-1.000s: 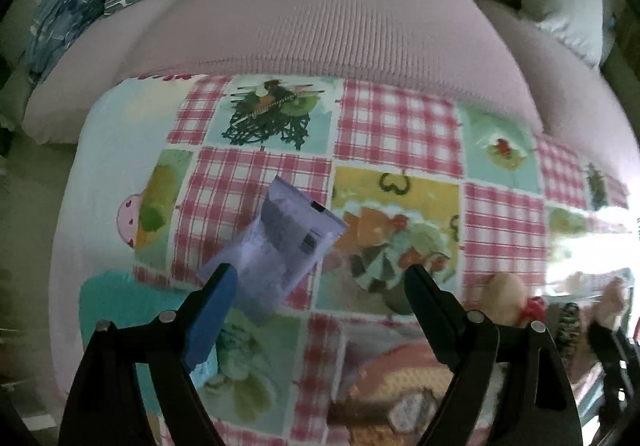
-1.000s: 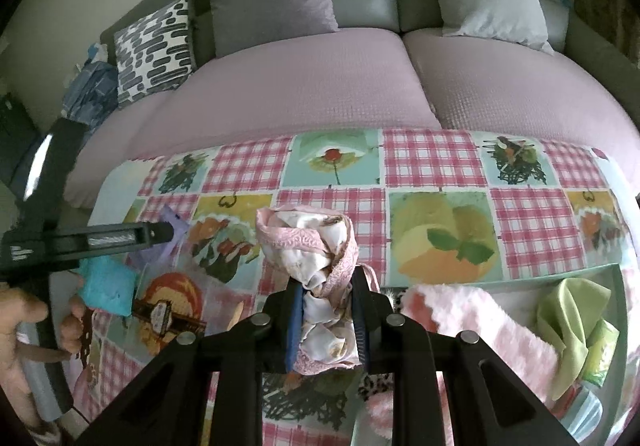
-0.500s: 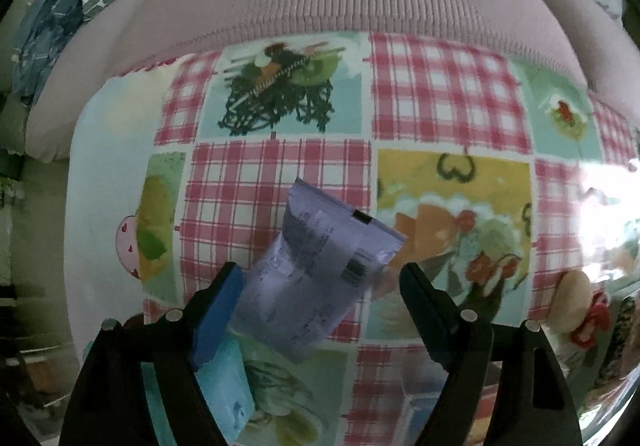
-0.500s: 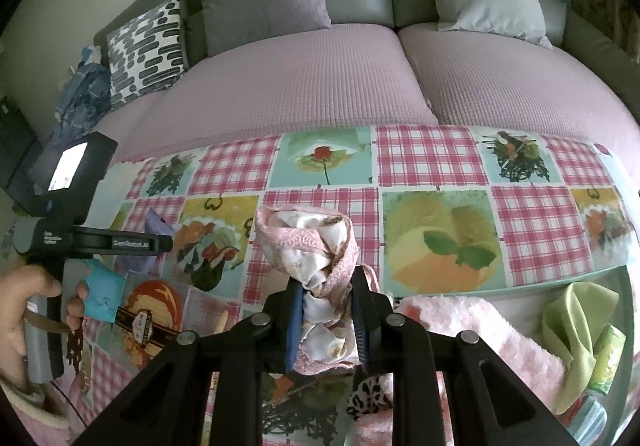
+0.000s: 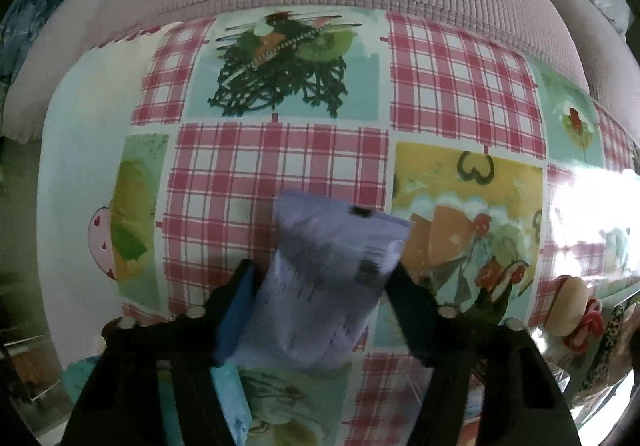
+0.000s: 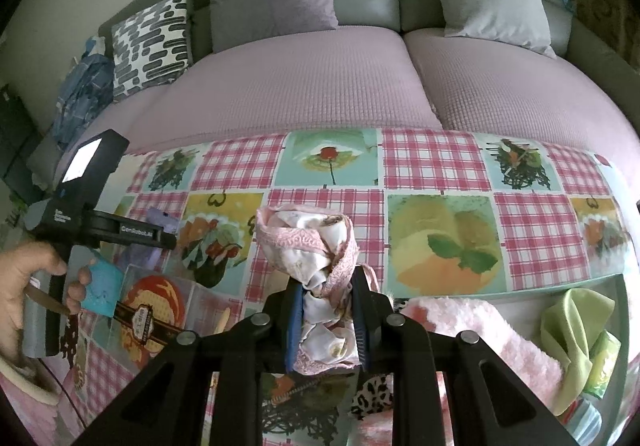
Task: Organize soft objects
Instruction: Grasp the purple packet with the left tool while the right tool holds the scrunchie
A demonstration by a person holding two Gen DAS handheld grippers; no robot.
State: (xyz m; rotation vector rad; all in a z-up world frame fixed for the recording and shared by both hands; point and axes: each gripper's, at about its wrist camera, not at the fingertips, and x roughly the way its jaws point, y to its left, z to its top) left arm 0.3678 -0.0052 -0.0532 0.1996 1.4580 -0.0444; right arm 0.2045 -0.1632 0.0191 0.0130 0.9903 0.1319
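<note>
At left, the left gripper (image 5: 324, 278) points down over the desk (image 5: 280, 150), its fingers (image 5: 236, 298) closing around a lilac packet (image 5: 320, 286) lying on the checked cloth. At centre, the right gripper (image 6: 326, 320) holds a pink-trimmed bundle of cloth (image 6: 308, 246) pinched between narrow fingers. At right, a fluffy pink item (image 6: 500, 334) and green cloth (image 6: 572, 326) lie in a clear bin (image 6: 560, 280).

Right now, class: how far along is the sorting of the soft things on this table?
Looks done: a pink fluffy cloth and a green cloth lie in the clear bin, bottom right. In hand: the right tongs clamp a pink-trimmed fabric bundle; the left tongs are closing around a lilac packet. Left: binning both, then the blue packet on the tablecloth.
</note>
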